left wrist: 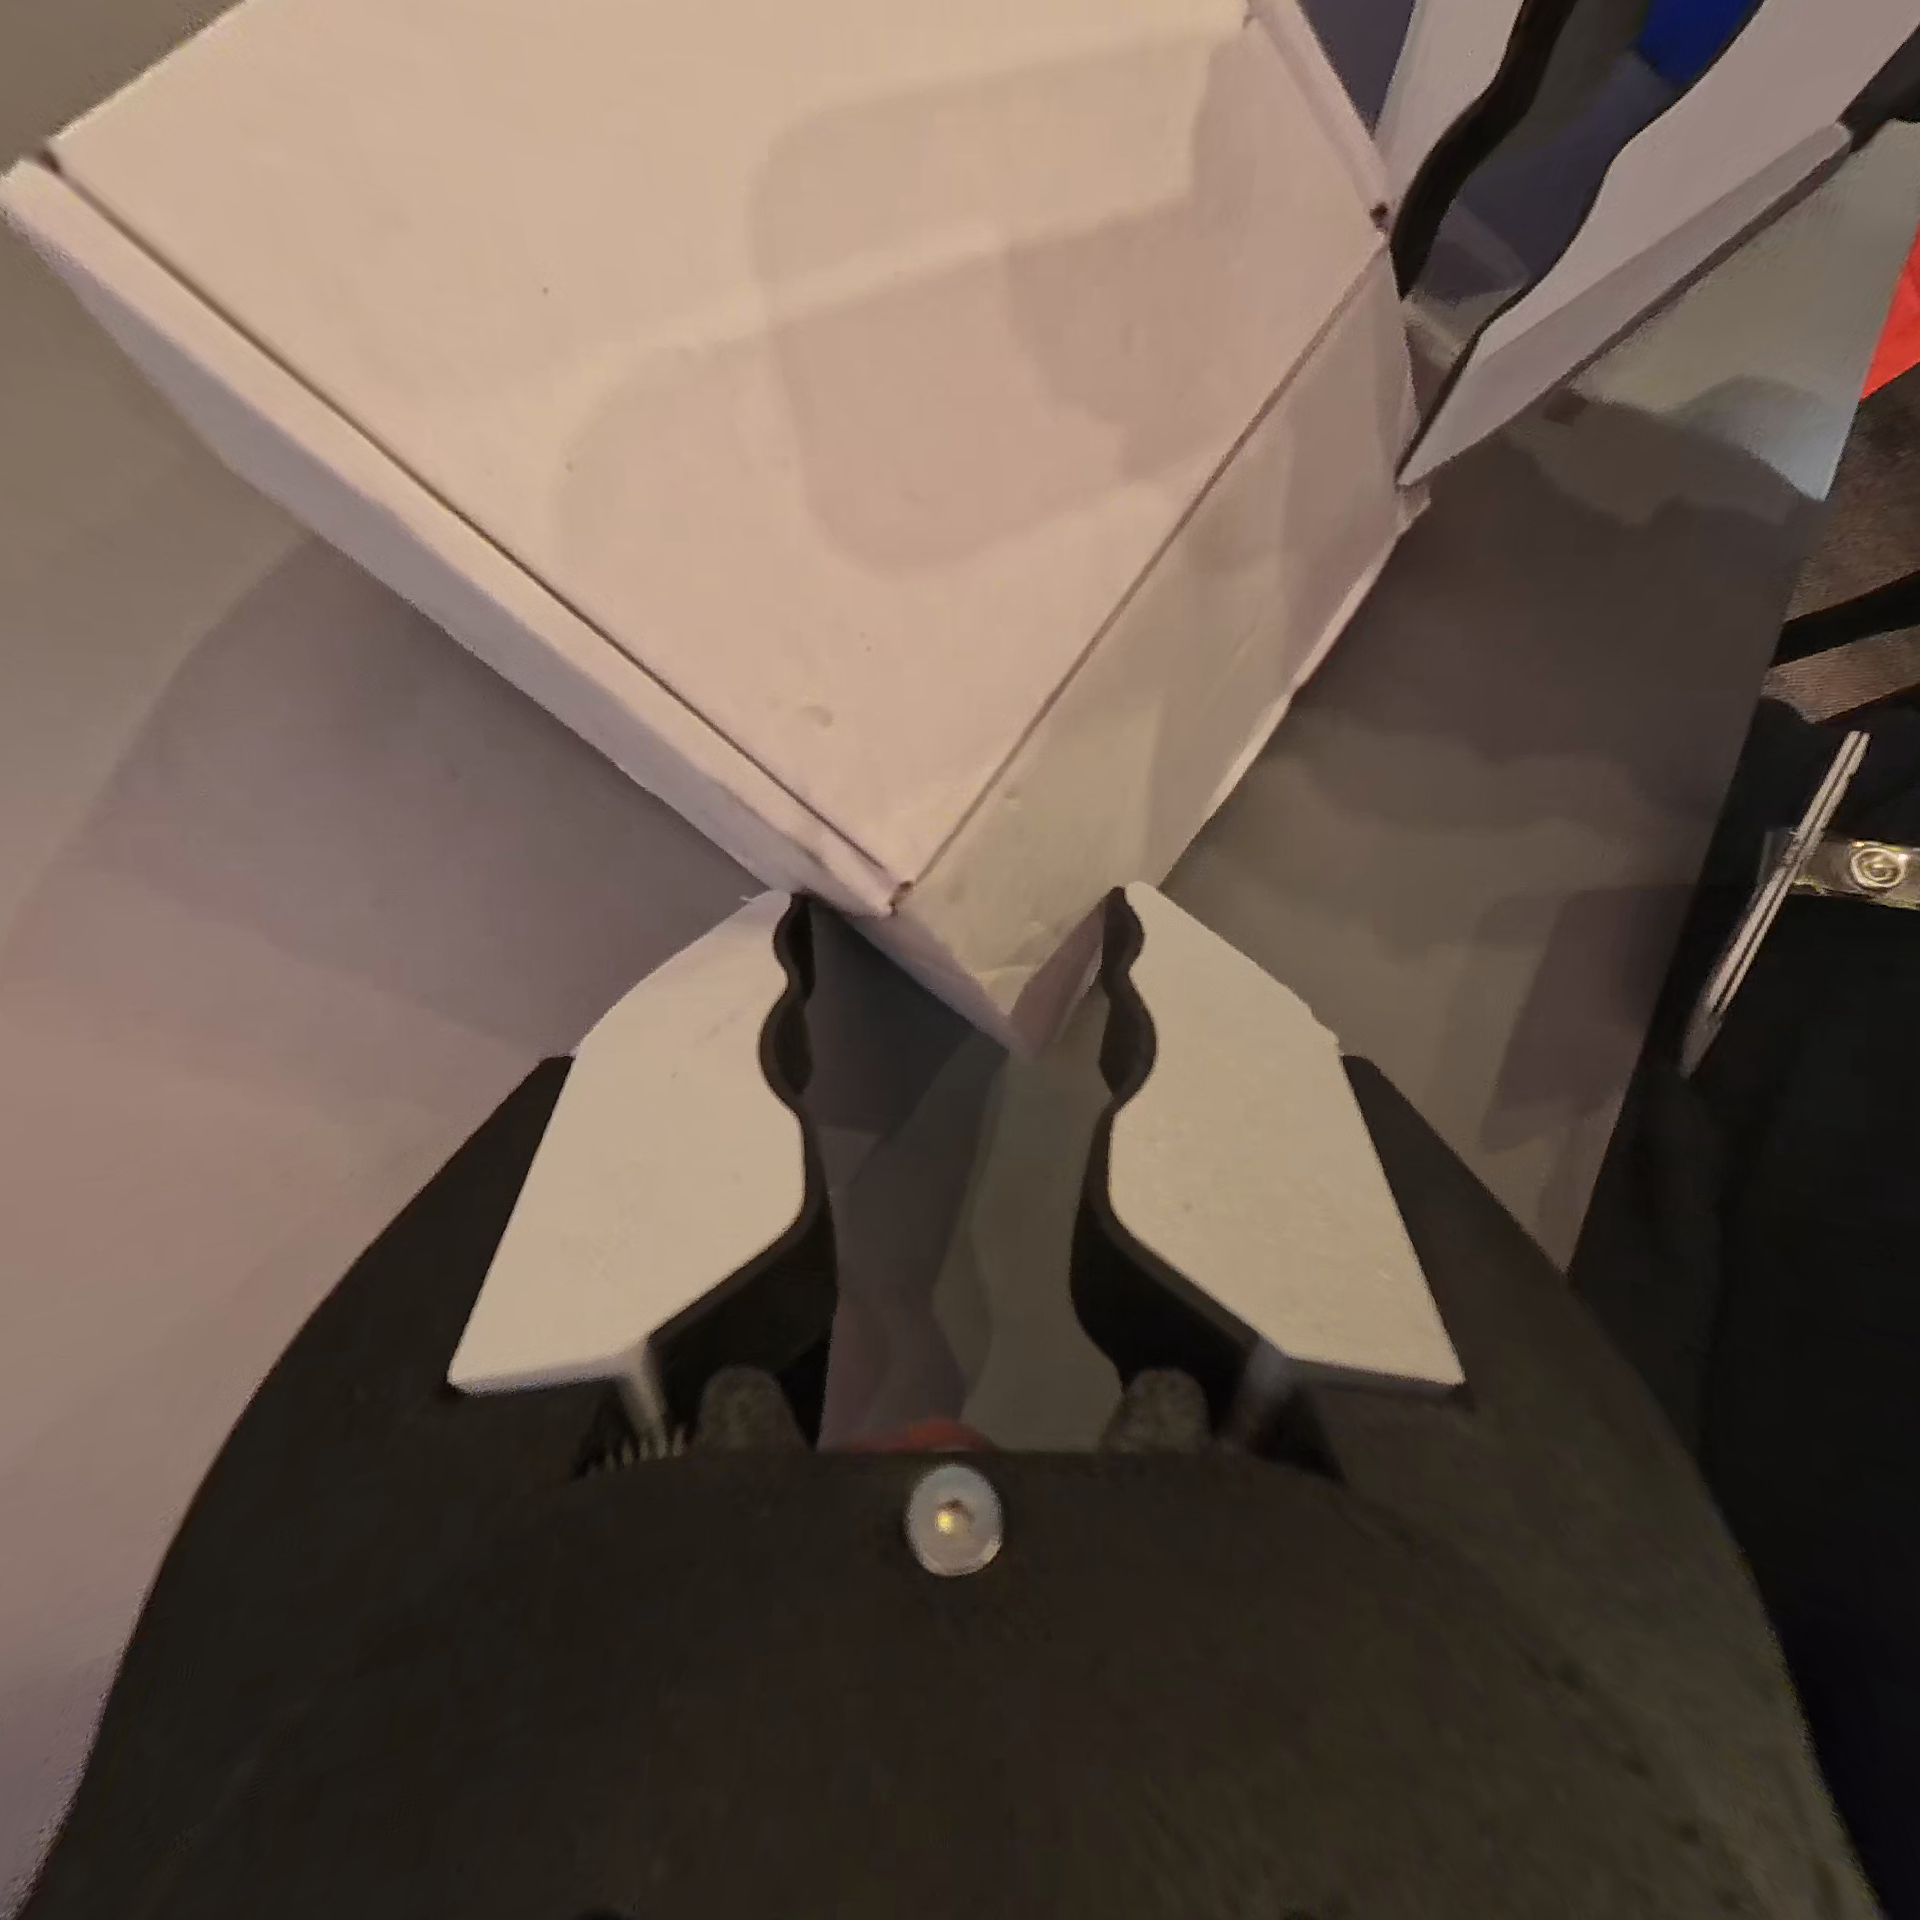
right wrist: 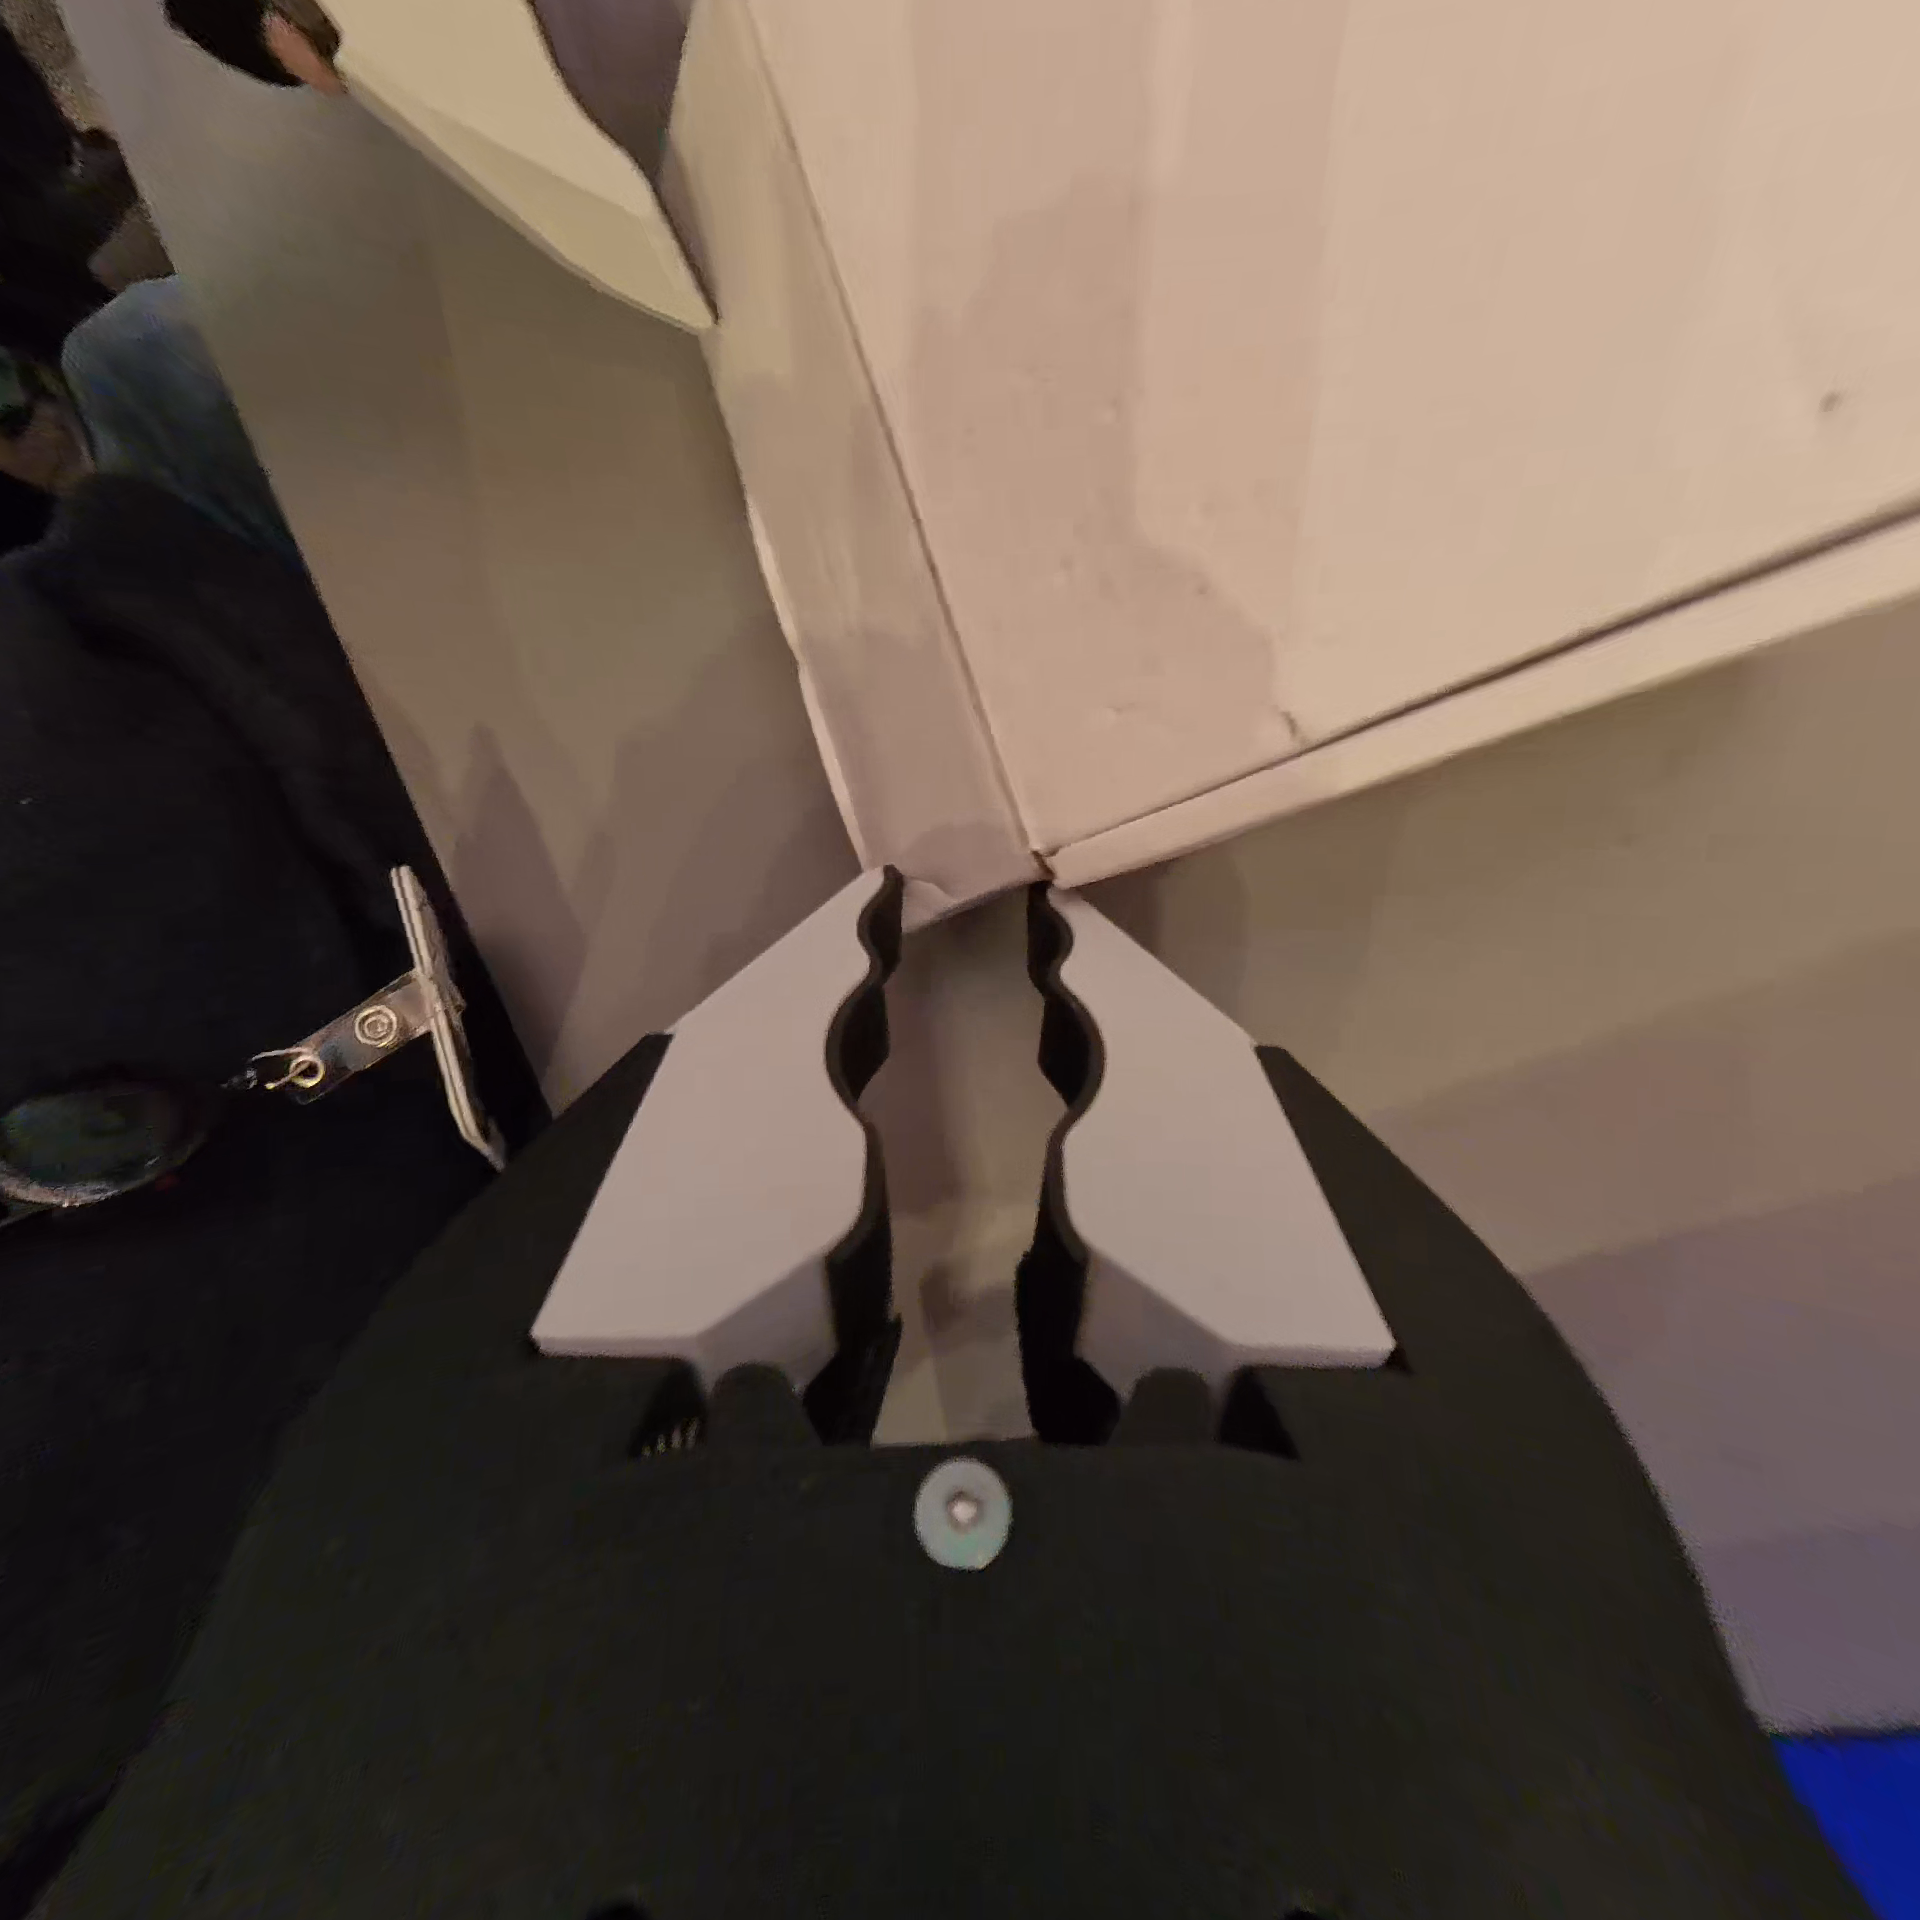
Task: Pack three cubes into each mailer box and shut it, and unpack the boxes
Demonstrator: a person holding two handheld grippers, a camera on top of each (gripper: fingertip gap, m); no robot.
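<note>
- ok, left wrist view: closed white mailer box (left wrist: 727, 436) sits on the pale table (left wrist: 260, 935), turned so one corner points straight into the left gripper (left wrist: 961, 914).
- left gripper jaws stand apart, the box's bottom corner pokes in between the fingertips; can't tell if the pads actually touch it, so not a firm clamp as far as i can see.
- same view, top right: the right gripper (left wrist: 1621, 197) shows at the box's far corner, with a sliver of blue between its fingers; too little visible to tell what it is.
- right edge of that view: a person's dark clothing and a badge on a metal clip (left wrist: 1797, 883), plus a bit of red (left wrist: 1896, 312) at the frame edge.
- right wrist view: right gripper (right wrist: 961, 894) is partly open, narrower gap than the left one, fingertips right at a corner of the mailer box (right wrist: 1351, 416); contact unclear.
- only this view shows the lid seam along the box's side, and the left gripper's white finger (right wrist: 540, 156) at upper left beside the box.
- also here only: a blue patch (right wrist: 1849, 1413) at lower right, cut off by the frame.
- the badge on its clip (right wrist: 416, 1029) and the dark clothing appear on the left here.
- no cubes visible in either view.
</note>
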